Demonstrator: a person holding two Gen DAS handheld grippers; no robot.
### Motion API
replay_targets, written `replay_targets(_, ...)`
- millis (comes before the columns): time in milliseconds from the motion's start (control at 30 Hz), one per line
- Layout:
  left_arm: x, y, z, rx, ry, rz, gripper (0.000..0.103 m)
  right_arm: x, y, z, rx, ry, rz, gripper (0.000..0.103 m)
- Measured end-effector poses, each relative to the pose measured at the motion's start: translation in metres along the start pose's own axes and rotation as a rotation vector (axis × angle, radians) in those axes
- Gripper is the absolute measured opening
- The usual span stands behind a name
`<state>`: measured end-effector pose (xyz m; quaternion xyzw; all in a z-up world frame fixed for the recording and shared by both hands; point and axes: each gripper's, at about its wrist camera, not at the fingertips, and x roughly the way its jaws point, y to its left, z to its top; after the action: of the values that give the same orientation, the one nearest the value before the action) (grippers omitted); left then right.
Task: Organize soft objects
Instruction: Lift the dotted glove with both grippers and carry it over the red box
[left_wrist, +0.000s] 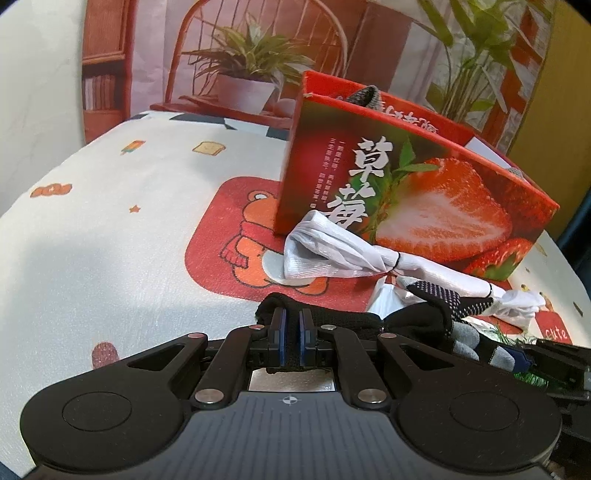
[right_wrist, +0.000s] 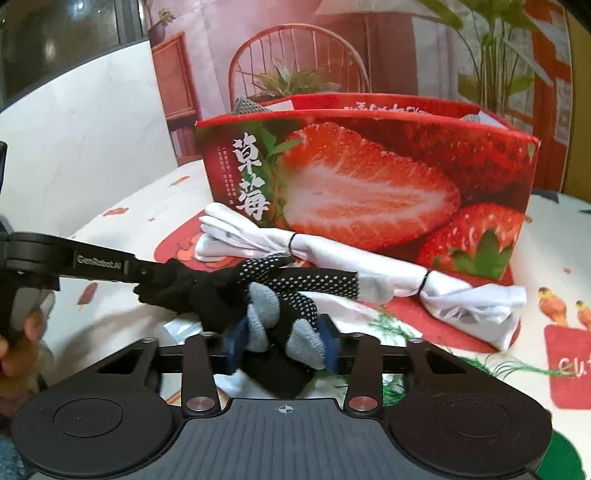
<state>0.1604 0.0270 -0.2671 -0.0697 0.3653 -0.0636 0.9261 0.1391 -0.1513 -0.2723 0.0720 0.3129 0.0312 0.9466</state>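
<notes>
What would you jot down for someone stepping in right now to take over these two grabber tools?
Left gripper: shut on the cuff end of the black knitted glove with white grip dots and grey fingertips.
Right gripper: closed on the same glove's grey fingertips; the glove stretches between both tools.
White cloth roll tied with two black bands: lies on the cartoon-print tablecloth, against the front of the red strawberry-print cardboard box.
Done: some grey knitted fabric already pokes above the box rim.
Left: probably fold or lift the glove into the box, then the cloth roll.
</notes>
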Motion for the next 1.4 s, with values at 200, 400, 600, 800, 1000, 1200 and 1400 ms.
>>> replay_targets(200,-0.01,-0.001,0.003,0.005,-0.047,-0.046,0.007,-0.007,-0.008,0.005,0.057,-0.032,0.01,0.018)
replay_targets(400,-0.028,-0.014,0.013,0.049,-0.118,-0.109,0.007,-0.027,-0.021,0.012,0.122,-0.121,0.006,0.017)
replay_targets(600,-0.044,-0.027,0.027,0.072,-0.173,-0.165,0.007,-0.051,-0.033,0.019,0.15,-0.212,-0.005,0.017)
replay_targets(800,-0.055,-0.039,0.045,0.093,-0.216,-0.187,0.007,-0.064,-0.038,0.03,0.167,-0.268,-0.009,0.017)
replay_targets(1000,-0.054,-0.049,0.057,0.126,-0.213,-0.188,0.007,-0.067,-0.046,0.04,0.199,-0.288,-0.009,0.017)
replay_targets(1200,-0.051,-0.049,0.062,0.121,-0.203,-0.201,0.007,-0.068,-0.049,0.045,0.202,-0.298,-0.022,0.017)
replay_targets(1400,-0.049,-0.043,0.071,0.098,-0.191,-0.217,0.007,-0.072,-0.047,0.057,0.158,-0.324,-0.02,0.017)
